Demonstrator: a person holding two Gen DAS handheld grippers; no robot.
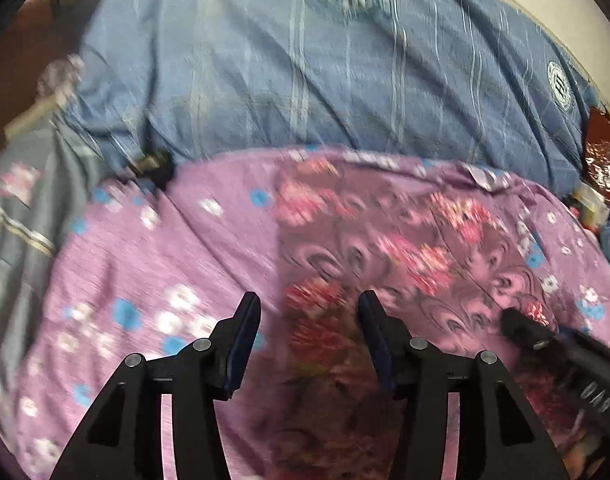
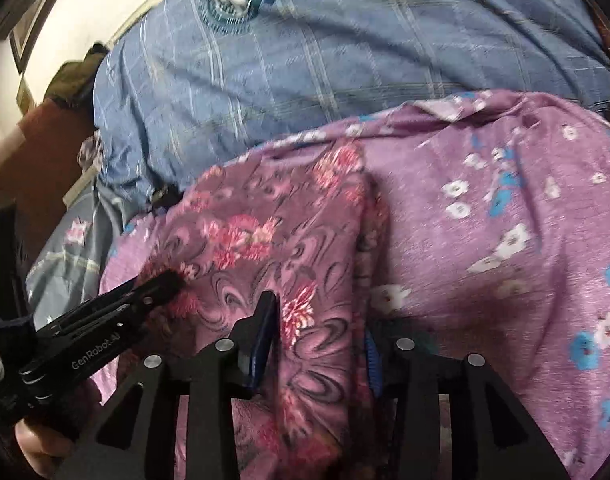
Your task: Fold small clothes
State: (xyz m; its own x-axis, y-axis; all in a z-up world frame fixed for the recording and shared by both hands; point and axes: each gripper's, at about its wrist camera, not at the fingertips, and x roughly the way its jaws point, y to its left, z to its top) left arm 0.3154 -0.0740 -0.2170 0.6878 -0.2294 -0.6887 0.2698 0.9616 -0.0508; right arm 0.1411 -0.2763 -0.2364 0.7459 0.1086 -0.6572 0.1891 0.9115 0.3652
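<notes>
A blue plaid quilt (image 1: 305, 80) is heaped at the far side of the bed, whose lilac flowered sheet (image 2: 505, 220) lies nearer. On that sheet rests the small mauve floral garment (image 2: 265, 232), a folded edge running along its right side. The left hand-held gripper (image 1: 309, 308) stands spread above the cloth, pinching nothing, while the right hand-held gripper (image 2: 321, 320) is also parted, with the garment's near end between its fingers.

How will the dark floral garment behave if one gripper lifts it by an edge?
The dark floral garment is probably floppy: it drapes in soft folds. Probably light, being thin cloth. It may drag over the purple sheet rather than slide cleanly.
</notes>
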